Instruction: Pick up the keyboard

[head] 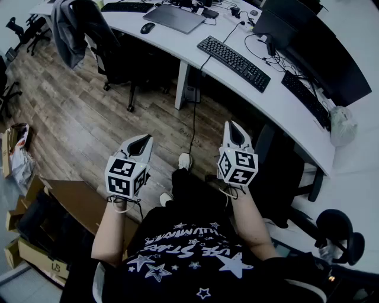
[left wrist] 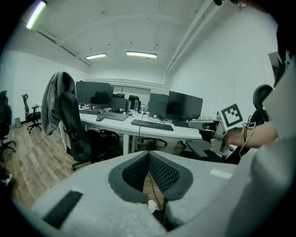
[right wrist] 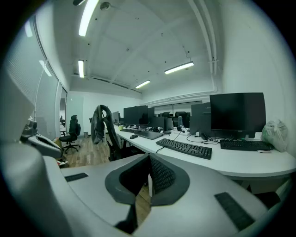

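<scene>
A black keyboard lies on the long white desk, its cable hanging over the front edge. It also shows ahead in the left gripper view and in the right gripper view. My left gripper is held over the wooden floor, well short of the desk, shut and empty. The right gripper hovers nearer the desk edge, still apart from the keyboard, and is also shut with nothing between its pads.
A second keyboard lies further right under the dark monitors. A laptop and a mouse sit at the far end. A chair draped with a grey jacket stands left, a dark chair right, cardboard boxes bottom left.
</scene>
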{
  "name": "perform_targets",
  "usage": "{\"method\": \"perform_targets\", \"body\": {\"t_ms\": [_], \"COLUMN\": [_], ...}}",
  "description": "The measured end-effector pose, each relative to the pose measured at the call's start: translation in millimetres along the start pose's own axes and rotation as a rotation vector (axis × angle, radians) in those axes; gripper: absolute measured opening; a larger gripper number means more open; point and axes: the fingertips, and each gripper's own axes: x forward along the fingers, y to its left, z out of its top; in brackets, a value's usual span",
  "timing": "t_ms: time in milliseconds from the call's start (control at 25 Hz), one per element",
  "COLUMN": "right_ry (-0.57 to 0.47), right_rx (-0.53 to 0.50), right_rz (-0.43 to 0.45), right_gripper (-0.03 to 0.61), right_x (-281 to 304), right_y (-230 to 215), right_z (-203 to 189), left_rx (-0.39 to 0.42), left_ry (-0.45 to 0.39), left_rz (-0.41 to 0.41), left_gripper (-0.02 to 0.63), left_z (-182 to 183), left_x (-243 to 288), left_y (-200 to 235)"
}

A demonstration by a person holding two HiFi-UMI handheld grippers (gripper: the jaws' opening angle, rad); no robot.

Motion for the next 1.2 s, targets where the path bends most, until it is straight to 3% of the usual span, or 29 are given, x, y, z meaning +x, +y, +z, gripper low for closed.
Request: {"method": "perform_targets", "body": {"t_ms": [400, 600, 880, 1040, 1120, 1200], "right_ry": [-0.004, -0.028, -0.063, -0.033, -0.017, -0.001], "right_rx": [-0.004, 0.020, 0.055, 0.077, 0.081, 0.080], "right_rz": [-0.013, -0.024, -0.013, 0.012, 0.007, -0.002], "right_gripper": [0.003, 0.003, 0.006, 0.138, 0.246, 0.328], "right_x": [17.8, 42.7, 89.5, 120.1, 133.6, 145.3], "right_y": [-10.0, -17.7, -37.7, -51.7, -60.5, -70.4], "right_z": [1.8, 12.3, 33.6, 33.0, 31.2, 29.0], "left_rx": [-0.011, -0.019, 0.010, 0.050, 0.066, 0.081], "left_ry": [0.011, -0.013, -0.037, -0.039, -0.050, -0.051], "left_rz": [-0.014, -0.008, -0.066, -0.087, -0.103, -0.136], "left_gripper": [0.021, 0.021, 0.023, 0.024, 0.026, 0.077], "left_z": [3.8, 22.0, 58.2, 80.2, 92.5, 103.0], "left_x": [16.7, 31.4, 78.7, 114.3, 131.0, 148.0], "left_y": [4.1, 22.1, 42.6, 52.1, 55.6, 55.0]}}
